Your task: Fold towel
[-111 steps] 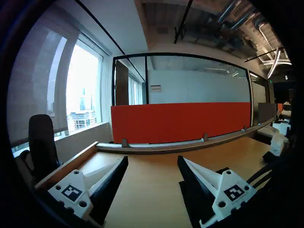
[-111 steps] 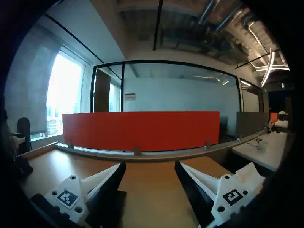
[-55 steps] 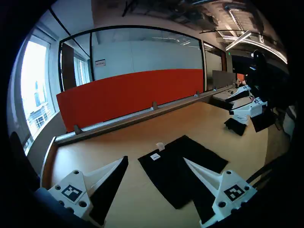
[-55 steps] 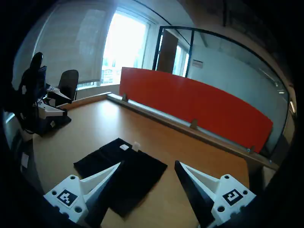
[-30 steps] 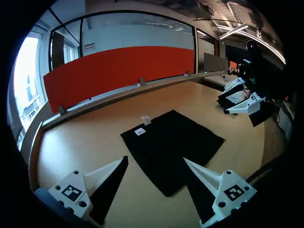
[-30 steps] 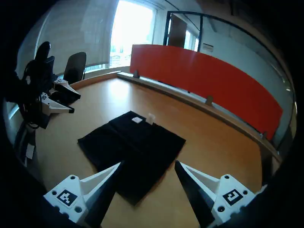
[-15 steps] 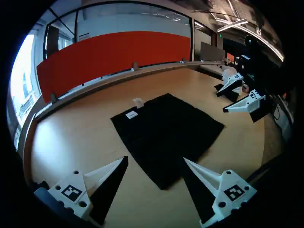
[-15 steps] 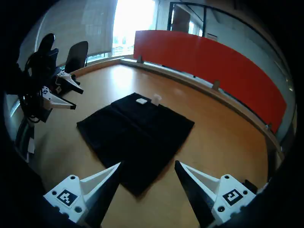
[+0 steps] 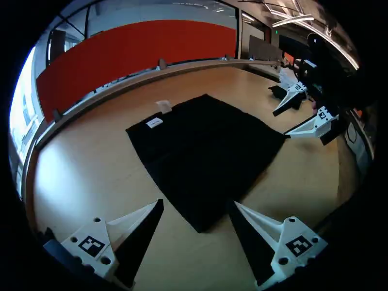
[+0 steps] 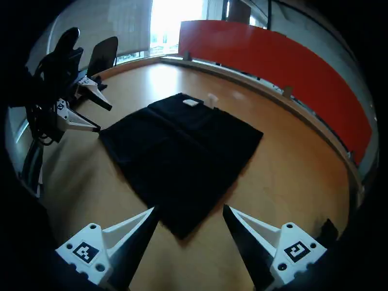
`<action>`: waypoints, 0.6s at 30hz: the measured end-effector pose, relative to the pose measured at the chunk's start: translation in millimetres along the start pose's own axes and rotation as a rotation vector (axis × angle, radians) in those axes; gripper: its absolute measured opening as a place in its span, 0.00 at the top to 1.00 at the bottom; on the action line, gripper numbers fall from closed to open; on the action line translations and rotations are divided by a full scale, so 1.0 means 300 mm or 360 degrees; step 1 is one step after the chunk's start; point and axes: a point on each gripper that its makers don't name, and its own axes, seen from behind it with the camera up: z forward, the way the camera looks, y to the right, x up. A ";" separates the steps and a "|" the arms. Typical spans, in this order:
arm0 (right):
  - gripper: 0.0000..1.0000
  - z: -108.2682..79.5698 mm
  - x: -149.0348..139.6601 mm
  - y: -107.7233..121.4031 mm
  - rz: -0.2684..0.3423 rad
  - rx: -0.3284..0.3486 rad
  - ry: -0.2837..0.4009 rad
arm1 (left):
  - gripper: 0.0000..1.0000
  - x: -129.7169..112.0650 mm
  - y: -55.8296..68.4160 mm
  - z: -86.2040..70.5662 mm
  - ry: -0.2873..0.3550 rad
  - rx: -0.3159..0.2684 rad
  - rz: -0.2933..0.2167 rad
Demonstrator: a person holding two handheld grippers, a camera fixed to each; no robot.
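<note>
Towel (image 9: 208, 145) is lying flat on the table (image 9: 87, 160), near corners pointing at the left gripper (image 9: 195, 202) and right gripper (image 10: 190, 208), both gaping empty; a shallow pinch could be letting cloth slip, skewing the fold.

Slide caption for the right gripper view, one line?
Open right gripper facing a corner of the black towel lying flat on a wooden desk; open left gripper at a neighbouring corner.

Left gripper view: close above one corner of the flat black cloth towel (image 9: 208, 145), tilted down toward the long orange-red divider panel (image 9: 136, 48).
Right gripper view: close above the neighbouring corner, tilted down.
Shared: towel, divider, pale wooden tabletop (image 9: 82, 174).
</note>
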 end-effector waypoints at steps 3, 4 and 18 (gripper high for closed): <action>0.00 0.007 -0.023 0.005 0.0010 0.0010 -0.0024 | 0.04 -0.023 0.004 0.019 -0.0037 -0.0006 0.0006; 0.00 0.008 -0.030 0.006 0.0012 0.0014 -0.0032 | 0.04 -0.030 0.007 0.025 -0.0050 -0.0010 0.0006; 0.04 0.026 -0.073 -0.010 -0.0024 0.0083 -0.0086 | 0.04 -0.094 0.032 0.066 -0.0171 -0.0039 0.0003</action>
